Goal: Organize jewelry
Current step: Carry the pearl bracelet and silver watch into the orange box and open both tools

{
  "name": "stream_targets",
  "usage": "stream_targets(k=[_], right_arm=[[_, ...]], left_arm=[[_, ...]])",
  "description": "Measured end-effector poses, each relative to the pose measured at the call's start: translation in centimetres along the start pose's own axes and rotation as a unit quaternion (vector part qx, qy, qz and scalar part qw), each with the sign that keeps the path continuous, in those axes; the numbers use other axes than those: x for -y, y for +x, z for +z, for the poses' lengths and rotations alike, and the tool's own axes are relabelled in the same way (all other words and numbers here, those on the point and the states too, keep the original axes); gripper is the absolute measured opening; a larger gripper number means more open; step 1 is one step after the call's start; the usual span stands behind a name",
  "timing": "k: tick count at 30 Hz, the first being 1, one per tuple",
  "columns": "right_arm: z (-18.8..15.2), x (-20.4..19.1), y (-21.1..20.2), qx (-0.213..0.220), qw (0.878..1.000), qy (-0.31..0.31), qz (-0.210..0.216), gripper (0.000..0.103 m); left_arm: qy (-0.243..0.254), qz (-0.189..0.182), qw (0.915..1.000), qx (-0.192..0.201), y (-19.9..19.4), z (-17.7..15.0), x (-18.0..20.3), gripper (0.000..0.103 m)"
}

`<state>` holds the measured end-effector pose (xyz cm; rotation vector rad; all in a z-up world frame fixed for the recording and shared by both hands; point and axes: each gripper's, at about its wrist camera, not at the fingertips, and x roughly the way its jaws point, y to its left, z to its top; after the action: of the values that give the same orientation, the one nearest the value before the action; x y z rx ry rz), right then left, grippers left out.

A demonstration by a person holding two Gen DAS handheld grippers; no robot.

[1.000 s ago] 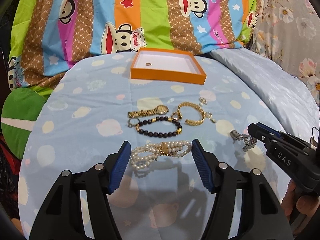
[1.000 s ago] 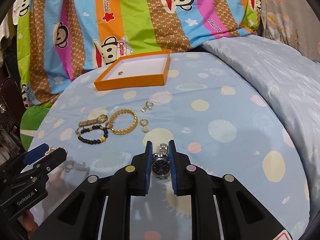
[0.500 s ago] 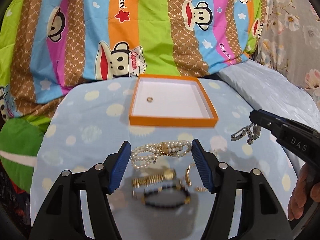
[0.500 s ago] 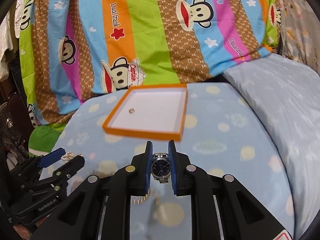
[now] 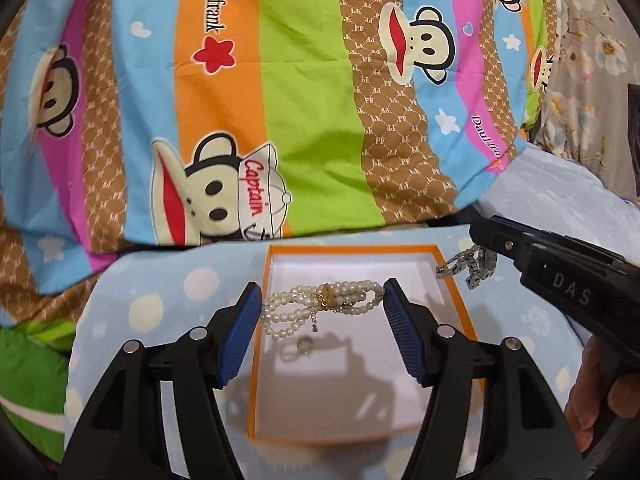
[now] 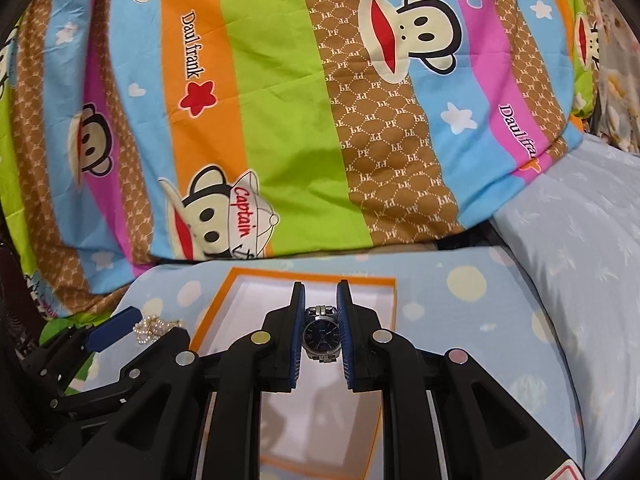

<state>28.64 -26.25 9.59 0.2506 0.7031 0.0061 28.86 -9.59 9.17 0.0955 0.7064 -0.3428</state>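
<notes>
Only leftward—ring (image 5: pixel 305 345) in orange tray (image 5: pixel 460 300); left fingers (image 5: pixel 252 300) round pearl bracelet (image 5: pixel 320 300) (right fingers (image 6: pixel 296 332) round watch (image 6: pixel 321 334)).

- Left gripper (image 5: pixel 323 294): fingers spread wide, a pearl bracelet (image 5: pixel 320 300) stretched between the blue pads (image 5: pixel 240 334), touching both.
- Right gripper (image 6: pixel 319 334): fingers drawn close, pads (image 6: pixel 295 344) pinching a watch (image 6: pixel 321 336) by its case sides.
- A bare hand (image 5: pixel 600 392) grips the right gripper's handle.
</notes>
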Motion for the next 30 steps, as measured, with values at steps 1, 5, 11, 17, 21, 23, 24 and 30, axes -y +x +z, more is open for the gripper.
stream_targets(k=[1, 5, 11, 17, 21, 23, 24, 30], right_arm=[[0.2, 0.1, 0.5, 0.000, 1.000, 0.002, 0.000, 0.015], [0.9, 0.5, 3.2, -0.005, 1.000, -0.002, -0.007, 0.015], [0.8, 0.0, 3.8, -0.003, 0.999, -0.033, -0.024, 0.015], [1.1, 0.1, 1.4, 0.015, 0.999, -0.032, -0.012, 0.015], [2.2, -0.6, 1.9, 0.015, 0.999, -0.037, -0.017, 0.015], [2.3, -0.7, 2.9, 0.010, 0.999, -0.033, -0.020, 0.015], [2.3, -0.6, 3.4, 0.007, 0.999, -0.031, -0.020, 0.015], [0.8, -0.4, 6.9, -0.031, 0.998, -0.041, -0.035, 0.015]], left_arm=[[0.002, 0.001, 1.0000, 0.000, 0.8, 0.4, 0.0, 0.061], [0.010, 0.005, 0.9999, -0.006, 4.1, 1.7, -0.2, 0.061], [0.028, 0.005, 0.9996, 0.006, 4.4, 2.7, -1.2, 0.061], [0.018, -0.014, 0.9993, 0.028, 1.1, 3.0, -3.4, 0.061], [0.013, -0.020, 0.9994, 0.026, 1.2, 3.7, -3.8, 0.061], [0.011, -0.017, 0.9996, 0.019, 2.3, 3.8, -3.5, 0.061], [0.011, -0.017, 0.9997, 0.014, 2.8, 3.8, -3.4, 0.061], [0.030, -0.009, 0.9991, -0.028, 7.6, 2.1, -1.0, 0.061]])
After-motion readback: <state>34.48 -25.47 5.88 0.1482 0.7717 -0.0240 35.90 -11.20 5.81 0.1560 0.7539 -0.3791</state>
